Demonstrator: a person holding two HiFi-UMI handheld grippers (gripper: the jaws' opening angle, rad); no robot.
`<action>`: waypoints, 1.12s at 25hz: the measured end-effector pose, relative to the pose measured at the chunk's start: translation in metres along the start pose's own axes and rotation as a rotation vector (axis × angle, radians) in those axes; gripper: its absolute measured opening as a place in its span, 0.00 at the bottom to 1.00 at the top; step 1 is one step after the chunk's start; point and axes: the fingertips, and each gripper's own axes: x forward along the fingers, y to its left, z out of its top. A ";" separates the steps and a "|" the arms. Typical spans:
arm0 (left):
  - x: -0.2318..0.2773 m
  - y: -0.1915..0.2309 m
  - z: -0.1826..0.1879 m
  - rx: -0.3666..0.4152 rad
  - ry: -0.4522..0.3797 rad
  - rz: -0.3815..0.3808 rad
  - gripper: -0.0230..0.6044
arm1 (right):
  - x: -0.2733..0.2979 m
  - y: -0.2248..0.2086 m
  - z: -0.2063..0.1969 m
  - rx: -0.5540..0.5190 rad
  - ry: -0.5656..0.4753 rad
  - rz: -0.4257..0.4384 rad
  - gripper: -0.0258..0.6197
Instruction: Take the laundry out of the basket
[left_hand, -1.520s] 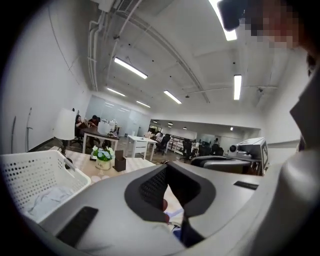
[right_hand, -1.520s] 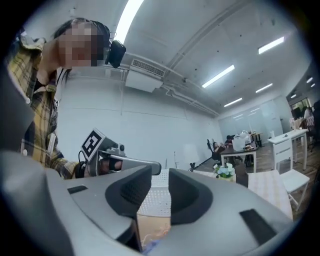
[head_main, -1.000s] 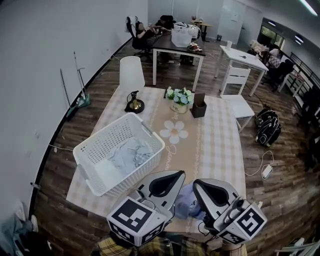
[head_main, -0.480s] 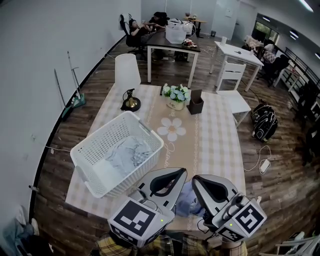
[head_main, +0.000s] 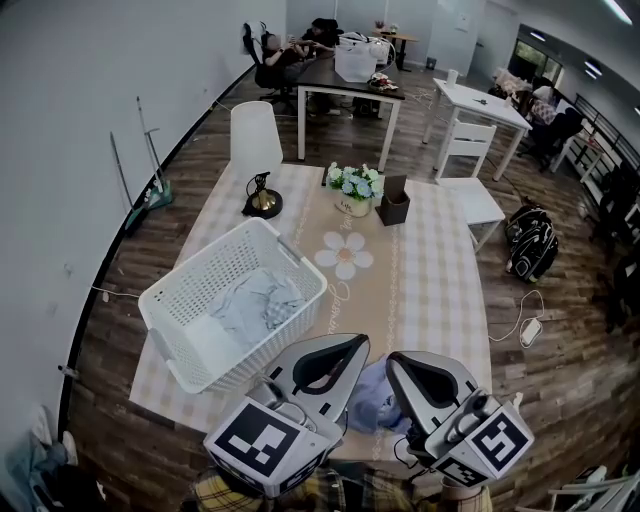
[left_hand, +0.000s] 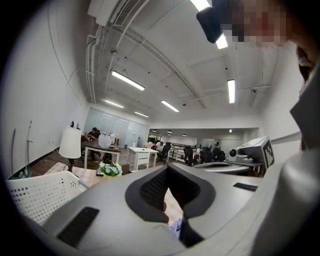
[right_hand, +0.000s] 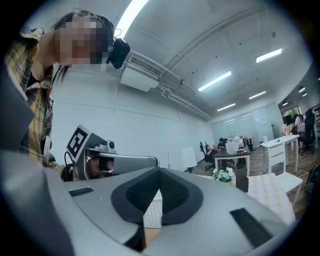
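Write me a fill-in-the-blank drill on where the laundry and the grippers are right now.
The white perforated plastic laundry basket stands on the checked table's ____ side.
A crumpled blue garment lies ____ the basket, between the left gripper and right gripper.
Both grippers' jaws are ____.
Missing words: left; outside; shut.
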 end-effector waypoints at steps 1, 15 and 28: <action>0.001 0.000 0.000 0.000 0.000 0.000 0.09 | 0.000 -0.001 -0.001 0.002 0.002 -0.001 0.04; 0.003 -0.006 -0.008 -0.010 0.019 0.079 0.08 | -0.010 -0.003 -0.002 -0.012 0.011 0.062 0.04; -0.034 0.014 -0.029 -0.035 0.011 0.283 0.09 | -0.008 0.005 -0.015 -0.025 0.033 0.190 0.04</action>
